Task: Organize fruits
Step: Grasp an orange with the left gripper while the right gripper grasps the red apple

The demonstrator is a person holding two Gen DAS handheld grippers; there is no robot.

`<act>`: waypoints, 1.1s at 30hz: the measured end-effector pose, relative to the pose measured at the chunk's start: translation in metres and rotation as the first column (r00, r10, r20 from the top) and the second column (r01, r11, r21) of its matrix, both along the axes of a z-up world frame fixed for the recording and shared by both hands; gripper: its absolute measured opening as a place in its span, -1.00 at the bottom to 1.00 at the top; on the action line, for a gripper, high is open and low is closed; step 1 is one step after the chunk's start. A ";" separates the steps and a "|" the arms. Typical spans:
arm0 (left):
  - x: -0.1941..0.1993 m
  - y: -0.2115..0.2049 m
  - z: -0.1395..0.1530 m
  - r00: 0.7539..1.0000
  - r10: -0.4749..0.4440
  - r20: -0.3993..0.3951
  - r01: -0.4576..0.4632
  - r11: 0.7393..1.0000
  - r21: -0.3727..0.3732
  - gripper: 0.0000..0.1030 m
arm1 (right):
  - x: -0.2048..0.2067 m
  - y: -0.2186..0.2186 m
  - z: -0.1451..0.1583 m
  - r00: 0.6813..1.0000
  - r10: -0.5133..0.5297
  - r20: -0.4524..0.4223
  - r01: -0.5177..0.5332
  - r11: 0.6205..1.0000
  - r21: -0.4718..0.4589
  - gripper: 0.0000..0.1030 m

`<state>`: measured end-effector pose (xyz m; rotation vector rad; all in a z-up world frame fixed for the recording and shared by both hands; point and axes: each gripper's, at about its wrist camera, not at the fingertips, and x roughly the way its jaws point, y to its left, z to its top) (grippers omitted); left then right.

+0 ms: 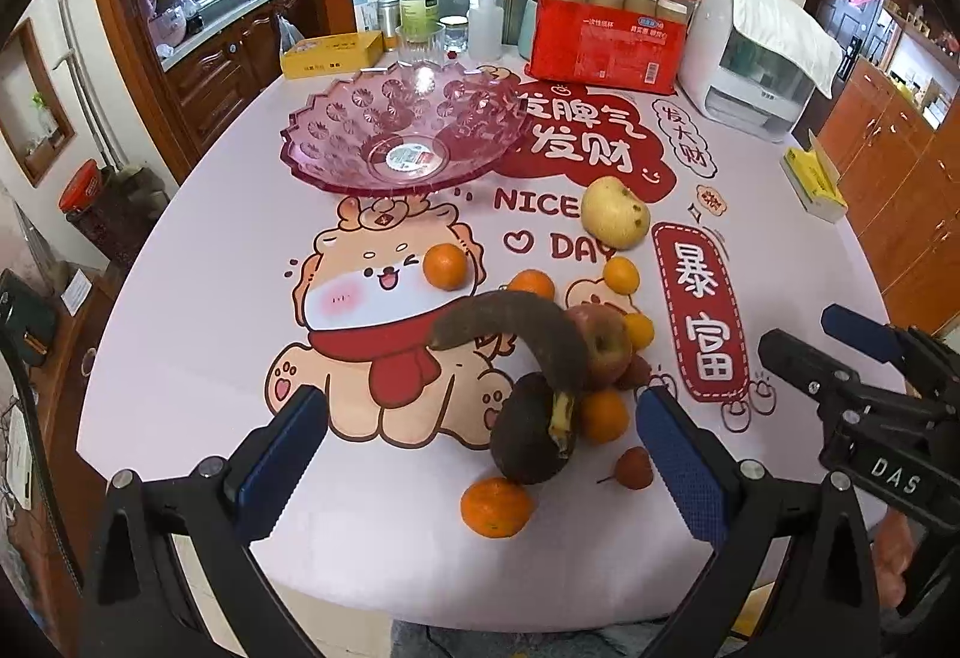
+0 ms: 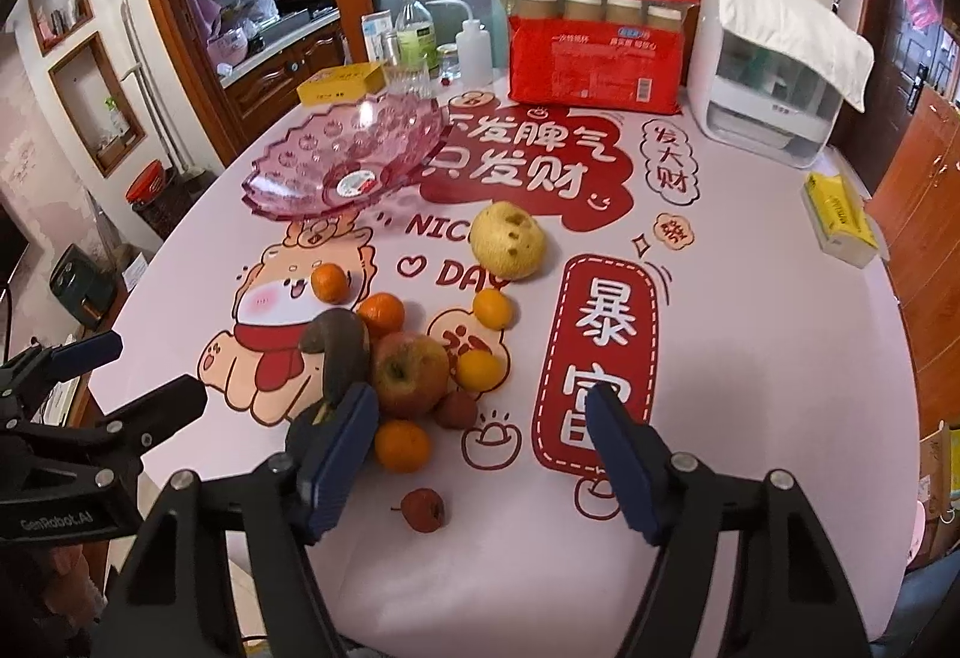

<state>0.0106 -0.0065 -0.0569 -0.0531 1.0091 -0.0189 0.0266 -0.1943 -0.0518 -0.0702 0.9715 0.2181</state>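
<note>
A heap of fruit lies on the printed tablecloth: two blackened bananas [image 1: 528, 352] [image 2: 339, 352], a red apple [image 2: 410, 373], several small oranges [image 2: 402, 445] and small red fruits [image 2: 423, 508]. A yellow pear [image 2: 507, 239] [image 1: 615, 212] sits apart, farther back. The pink glass bowl [image 1: 336, 142] [image 2: 288, 166] stands empty at the back left. My left gripper [image 1: 483, 421] is open above the near end of the bananas, touching nothing. My right gripper [image 2: 483, 418] is open, hovering over the oranges and a red fruit, its left pad beside the banana.
At the table's far edge stand a red pack of cups [image 1: 612, 40], a white appliance [image 1: 753, 70], bottles [image 1: 420, 7] and a yellow box [image 1: 330, 52]. A yellow tissue box [image 2: 840, 217] sits at the right edge. A cabinet stands to the right.
</note>
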 end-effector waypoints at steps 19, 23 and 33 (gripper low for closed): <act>-0.019 0.012 -0.101 0.992 -0.020 -0.123 0.018 1.000 -0.012 0.85 | 0.006 0.017 -0.069 0.995 0.066 -0.073 -0.067 0.998 -0.010 0.26; -0.021 0.011 -0.120 0.986 -0.040 -0.165 0.031 0.998 -0.055 0.77 | 0.009 0.019 -0.082 0.993 0.070 -0.097 -0.072 0.997 -0.016 0.22; -0.019 0.001 -0.145 0.972 -0.088 -0.217 0.059 0.989 -0.134 0.09 | 0.016 0.024 -0.095 0.992 0.076 -0.102 -0.077 0.997 -0.004 0.20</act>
